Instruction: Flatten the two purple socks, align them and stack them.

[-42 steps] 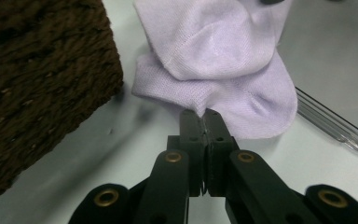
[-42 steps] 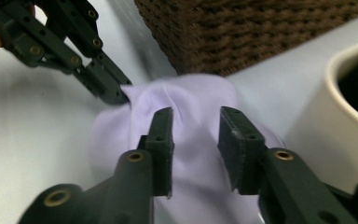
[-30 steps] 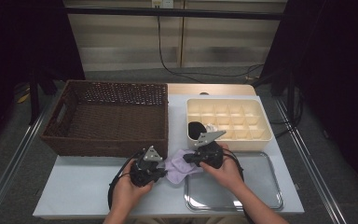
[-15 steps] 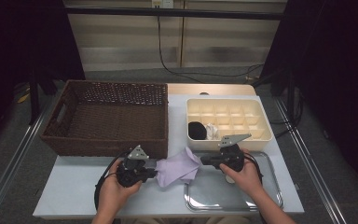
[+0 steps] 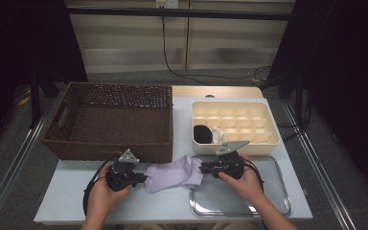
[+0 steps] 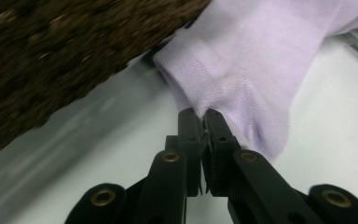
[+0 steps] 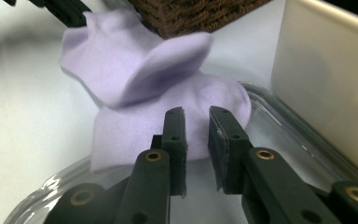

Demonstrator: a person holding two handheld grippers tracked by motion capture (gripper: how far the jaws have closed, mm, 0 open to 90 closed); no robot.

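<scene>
- Wicker basket (image 5: 110, 122) walls off the table's (image 5: 67, 191) far left; its front wall stands just behind the left gripper (image 5: 141, 178).
- Compartment box (image 5: 235, 125) blocks far right, close behind right gripper (image 5: 202, 167).
- Lilac sock (image 5: 170, 174) fills the gap btwn both grippers.
- Free room: bare tabletop at front left, and tray (image 5: 268, 199) floor to the right.

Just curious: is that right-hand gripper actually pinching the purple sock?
No, the right gripper has its jaws apart above the purple sock, with nothing clamped between them.
</scene>
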